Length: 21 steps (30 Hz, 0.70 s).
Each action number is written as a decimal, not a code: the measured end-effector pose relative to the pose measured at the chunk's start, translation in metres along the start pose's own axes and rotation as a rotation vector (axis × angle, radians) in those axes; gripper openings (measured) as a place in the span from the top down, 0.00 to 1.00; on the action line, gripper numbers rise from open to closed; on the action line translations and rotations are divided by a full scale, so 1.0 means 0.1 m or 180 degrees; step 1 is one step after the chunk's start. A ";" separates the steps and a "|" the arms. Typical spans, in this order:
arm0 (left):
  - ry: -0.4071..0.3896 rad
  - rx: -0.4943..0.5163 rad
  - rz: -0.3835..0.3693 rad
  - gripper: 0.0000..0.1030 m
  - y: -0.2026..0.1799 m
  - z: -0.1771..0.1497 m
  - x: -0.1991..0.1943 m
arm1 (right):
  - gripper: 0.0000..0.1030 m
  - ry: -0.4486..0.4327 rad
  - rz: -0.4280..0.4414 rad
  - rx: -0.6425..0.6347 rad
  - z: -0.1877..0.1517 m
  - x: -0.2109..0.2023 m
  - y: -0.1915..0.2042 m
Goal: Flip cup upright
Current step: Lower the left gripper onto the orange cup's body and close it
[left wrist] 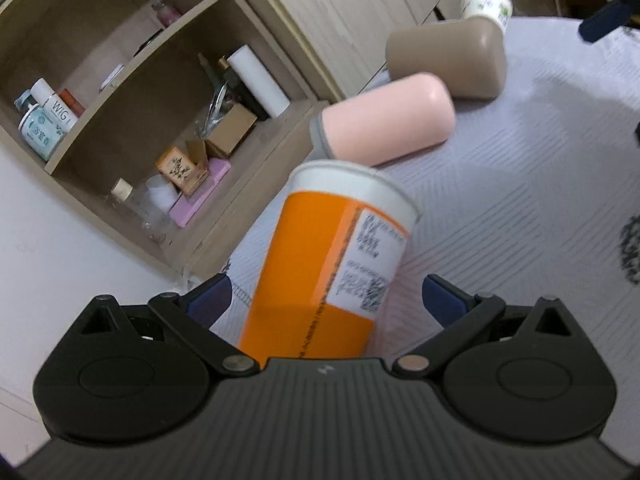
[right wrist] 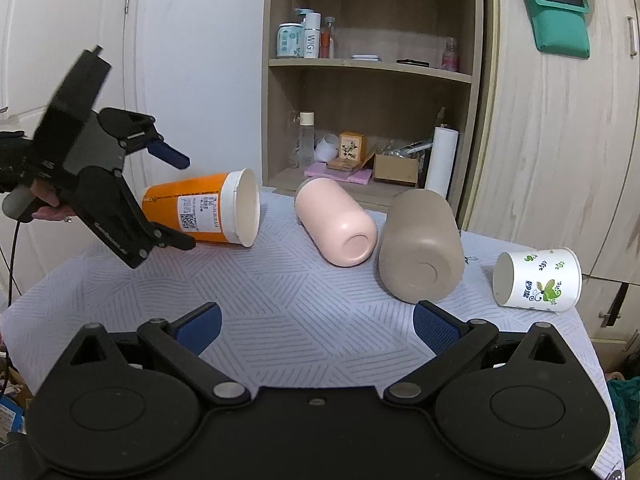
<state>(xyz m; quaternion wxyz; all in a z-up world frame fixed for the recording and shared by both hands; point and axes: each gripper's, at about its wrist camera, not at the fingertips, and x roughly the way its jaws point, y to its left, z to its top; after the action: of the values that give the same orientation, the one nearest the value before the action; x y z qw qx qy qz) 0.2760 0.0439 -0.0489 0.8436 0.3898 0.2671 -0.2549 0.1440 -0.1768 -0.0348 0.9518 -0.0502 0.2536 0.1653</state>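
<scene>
An orange paper cup lies on its side at the table's left edge, its white rim pointing right. My left gripper is open, with its jaws either side of the cup's base end and not closed on it. A pink cup, a taupe cup and a white floral paper cup also lie on their sides. My right gripper is open and empty, low over the table's front.
The table carries a pale patterned cloth. An open wooden shelf with bottles, boxes and a paper roll stands behind the table. A wooden cabinet is at the right, white doors at the left.
</scene>
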 end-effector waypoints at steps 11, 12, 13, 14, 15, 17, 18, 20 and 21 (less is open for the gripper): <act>0.0073 -0.0136 -0.0071 0.00 0.03 -0.08 0.13 | 0.00 0.0070 -0.0043 0.0094 -0.03 0.07 -0.10; 0.0092 -0.0168 -0.0091 0.00 0.02 -0.08 0.14 | 0.00 0.0070 -0.0047 0.0104 -0.03 0.08 -0.11; 0.0111 -0.0213 -0.0101 0.02 0.03 -0.08 0.15 | 0.00 0.0069 -0.0051 0.0112 -0.03 0.08 -0.11; 0.0119 -0.0257 -0.0065 0.07 0.02 -0.07 0.14 | 0.00 0.0072 -0.0054 0.0120 -0.03 0.08 -0.12; 0.0143 -0.0307 -0.0027 0.11 0.03 -0.06 0.14 | 0.00 0.0073 -0.0057 0.0125 -0.03 0.07 -0.12; 0.0175 -0.0439 -0.0006 0.26 0.05 -0.04 0.10 | 0.00 0.0070 -0.0056 0.0138 -0.03 0.06 -0.13; 0.0204 -0.0557 -0.0067 0.27 0.09 -0.03 0.08 | 0.00 0.0070 -0.0056 0.0145 -0.04 0.05 -0.13; 0.0226 -0.0768 -0.0205 0.29 0.12 -0.02 0.03 | 0.00 0.0065 -0.0047 0.0163 -0.06 0.04 -0.13; 0.0233 -0.0840 -0.0259 0.30 0.11 0.00 -0.01 | 0.00 0.0061 -0.0041 0.0175 -0.06 0.03 -0.14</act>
<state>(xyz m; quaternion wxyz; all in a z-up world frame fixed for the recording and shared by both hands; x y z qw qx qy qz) 0.2826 0.0508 -0.0427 0.8662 0.2734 0.3445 -0.2373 0.1482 -0.1899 -0.0417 0.9514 -0.0273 0.2668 0.1516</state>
